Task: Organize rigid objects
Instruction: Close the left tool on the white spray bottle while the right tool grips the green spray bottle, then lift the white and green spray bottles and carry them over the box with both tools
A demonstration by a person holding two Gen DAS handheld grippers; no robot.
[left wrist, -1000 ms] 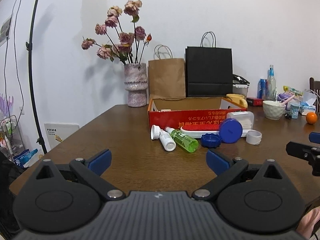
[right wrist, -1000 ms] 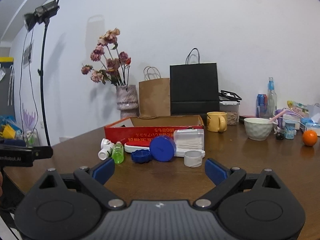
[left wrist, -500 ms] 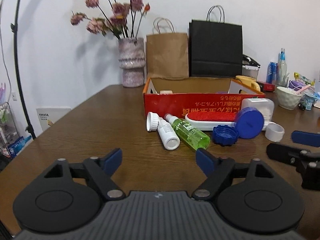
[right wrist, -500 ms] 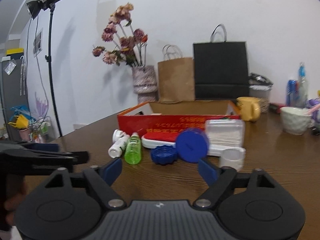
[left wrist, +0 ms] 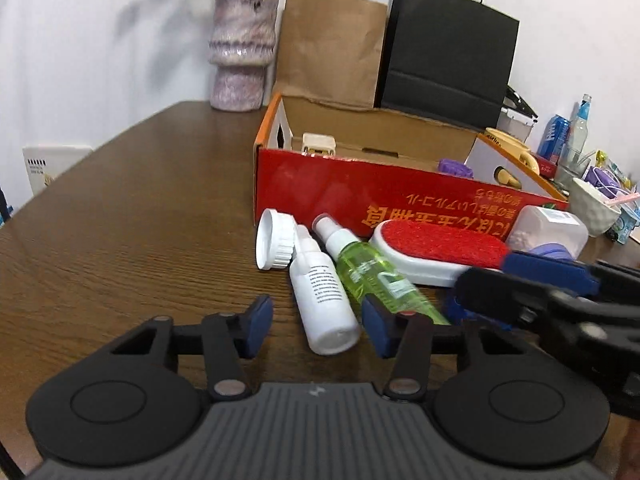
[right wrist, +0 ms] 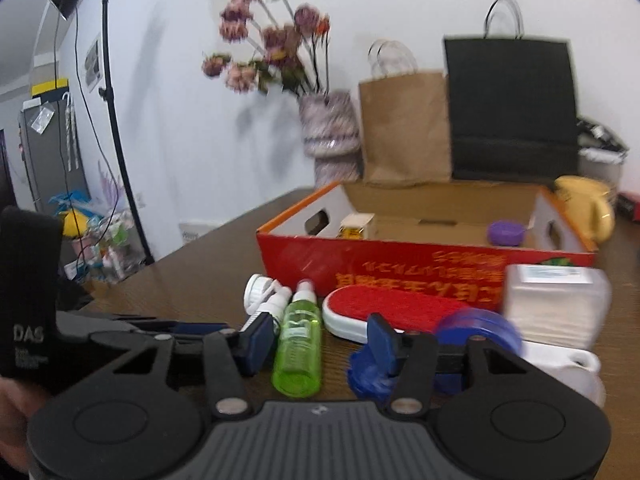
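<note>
A white bottle (left wrist: 320,292) and a green spray bottle (left wrist: 376,276) lie side by side on the wooden table (left wrist: 140,240), in front of a red cardboard box (left wrist: 360,196). My left gripper (left wrist: 319,330) is closing, with the white bottle's base between its pads and a gap still showing on the left. My right gripper (right wrist: 320,336) is also closing around the green spray bottle (right wrist: 298,340); the pads are not pressing on it. A red lint brush (right wrist: 388,308), a blue lid (right wrist: 476,328) and a blue cap (right wrist: 368,372) lie to the right.
A white cap (left wrist: 272,240) leans by the bottles. A clear plastic container (right wrist: 556,300) and a white ring (right wrist: 568,364) sit at the right. Behind the box stand a vase (left wrist: 240,60), two paper bags (left wrist: 448,48), a yellow mug (right wrist: 588,208) and a bowl (left wrist: 592,212).
Both grippers have come forward and tipped down toward the bottles. Their jaws have narrowed from wide open to about a bottle's width.
</note>
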